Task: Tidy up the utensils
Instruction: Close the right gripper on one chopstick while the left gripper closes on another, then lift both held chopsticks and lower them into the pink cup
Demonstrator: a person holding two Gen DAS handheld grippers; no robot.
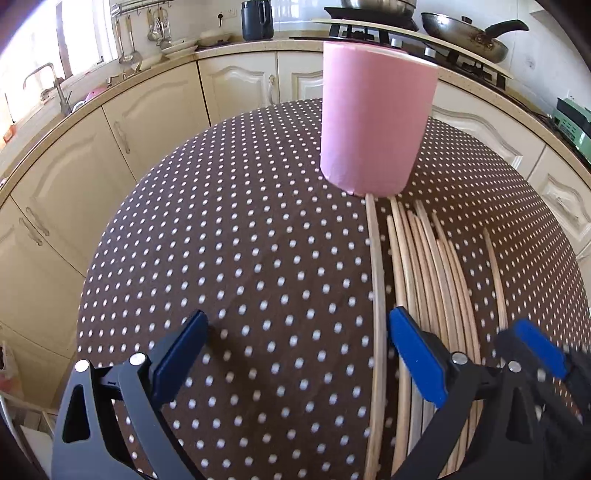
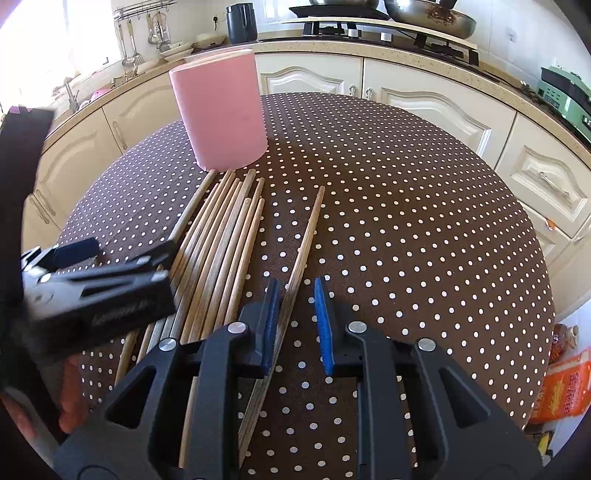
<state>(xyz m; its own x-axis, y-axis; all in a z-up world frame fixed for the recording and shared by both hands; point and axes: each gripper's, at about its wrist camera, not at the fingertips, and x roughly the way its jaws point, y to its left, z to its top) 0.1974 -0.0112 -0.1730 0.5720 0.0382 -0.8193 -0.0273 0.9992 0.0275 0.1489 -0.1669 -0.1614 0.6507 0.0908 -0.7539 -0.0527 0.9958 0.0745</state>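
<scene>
A pink cylindrical holder (image 1: 375, 118) stands upright on a brown polka-dot table (image 1: 240, 258); it also shows in the right wrist view (image 2: 221, 110). Several wooden chopsticks (image 1: 424, 277) lie side by side in front of it, also seen in the right wrist view (image 2: 218, 240). One chopstick (image 2: 303, 240) lies apart to the right. My left gripper (image 1: 295, 332) is open just above the table, its right finger (image 1: 417, 354) over the pile. My right gripper (image 2: 295, 317) is open, low around the lone chopstick's near part, which lies against the left finger.
Cream kitchen cabinets (image 1: 155, 122) and a counter curve around the table. A stove with a pan (image 1: 465, 33) stands behind. Hanging utensils (image 2: 147, 40) and a sink are at the back left. An orange bag (image 2: 561, 387) sits on the floor at right.
</scene>
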